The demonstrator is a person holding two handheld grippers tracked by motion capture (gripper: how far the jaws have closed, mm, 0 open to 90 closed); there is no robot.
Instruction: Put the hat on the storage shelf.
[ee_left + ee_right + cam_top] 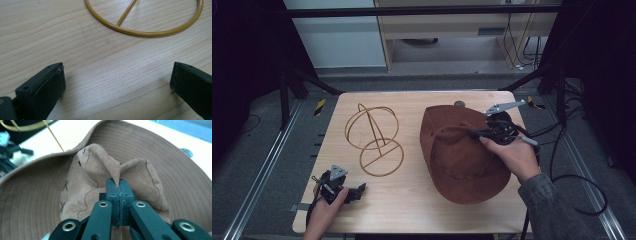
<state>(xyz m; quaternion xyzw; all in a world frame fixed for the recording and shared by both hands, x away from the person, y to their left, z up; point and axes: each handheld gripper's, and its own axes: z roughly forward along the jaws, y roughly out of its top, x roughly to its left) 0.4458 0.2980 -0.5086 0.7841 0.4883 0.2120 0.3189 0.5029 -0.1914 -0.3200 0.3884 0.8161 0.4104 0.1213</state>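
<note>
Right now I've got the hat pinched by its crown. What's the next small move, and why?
Probably keep lifting, then carry it left toward the wire stand. The right gripper is shut on a fold of the hat, whose brim still rests on the table. The left gripper is open near the stand's base ring.

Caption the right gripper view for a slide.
Right gripper pinching a fold of the brown hat's crown.

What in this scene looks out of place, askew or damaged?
The brown hat is out of shape: the right gripper is shut on a fold of its crown, so the cloth bunches up and the brim tilts. No damage shows. The wire hat stand is upright, and the left gripper is open.
</note>
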